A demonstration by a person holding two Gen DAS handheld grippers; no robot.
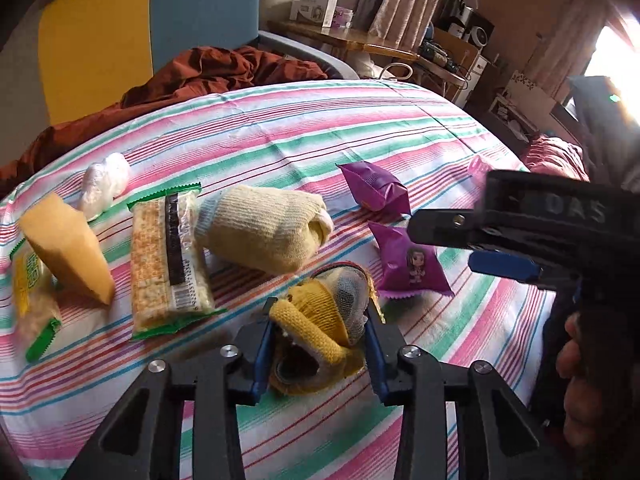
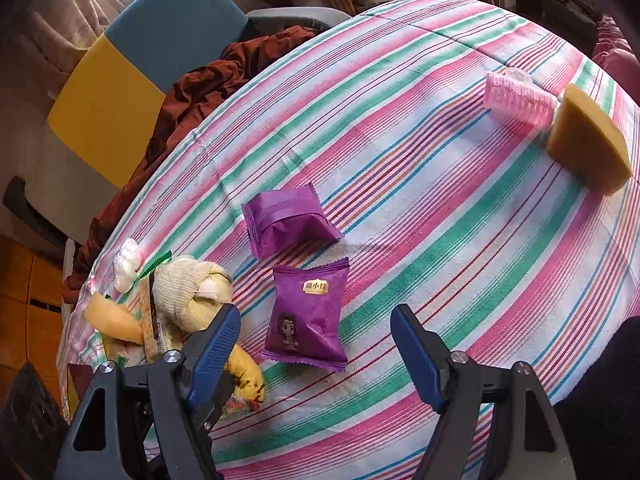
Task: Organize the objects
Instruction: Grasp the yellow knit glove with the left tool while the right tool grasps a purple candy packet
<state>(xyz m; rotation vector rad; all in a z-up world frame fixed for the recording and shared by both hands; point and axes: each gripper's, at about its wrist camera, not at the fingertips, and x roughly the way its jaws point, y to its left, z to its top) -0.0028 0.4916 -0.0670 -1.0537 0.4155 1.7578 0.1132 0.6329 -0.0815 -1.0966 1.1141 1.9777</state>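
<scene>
left gripper (image 1: 318, 344) clenched on yellow sock (image 1: 320, 320), to group beside cream sock (image 1: 264, 232) | right gripper (image 2: 316, 344) released, above purple packet (image 2: 306, 316)

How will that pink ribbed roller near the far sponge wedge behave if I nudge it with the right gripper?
The pink hair roller lies on its side, so it will probably roll across the striped sheet. It looks hollow and translucent, so likely very light and easily flicked away. The sponge wedge close beside it may stop it that way.
</scene>
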